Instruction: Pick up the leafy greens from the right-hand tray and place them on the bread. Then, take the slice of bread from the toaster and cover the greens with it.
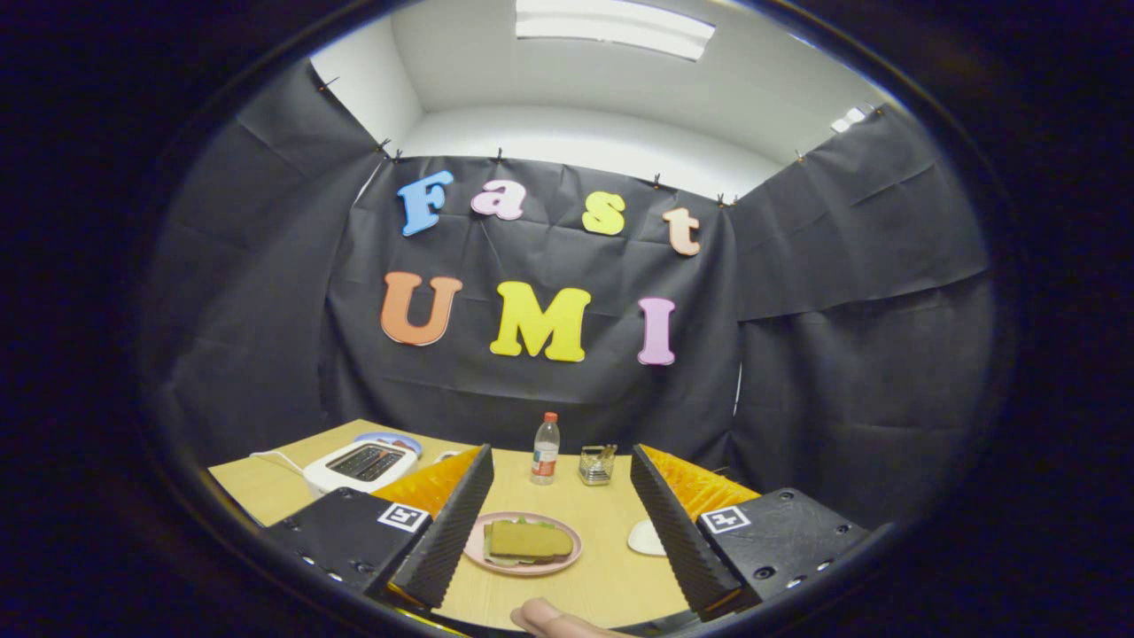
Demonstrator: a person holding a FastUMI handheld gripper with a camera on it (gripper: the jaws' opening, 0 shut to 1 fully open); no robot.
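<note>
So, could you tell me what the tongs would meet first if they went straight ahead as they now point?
Probably the pink plate with the bread over the greens. It lies just ahead, between the fingers of the open, empty tongs. The bottle stands farther off; depth is unclear.

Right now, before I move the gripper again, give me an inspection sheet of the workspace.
Surface: light wooden table, bare between the items.
Job's things: pink plate between the fingers, holding a bread slice lying flat on top with green leaves peeking out under it; white toaster beyond the left finger, slots look empty.
Clutter: plastic bottle and small metal holder at the table's back edge; blue dish behind the toaster; white dish beside the right finger.
Gripper: gripper open, fingers wide apart, holding nothing; a fingertip shows below.
Cables: white cord at the toaster.
Surroundings: black cloth walls, ceiling light.
</note>
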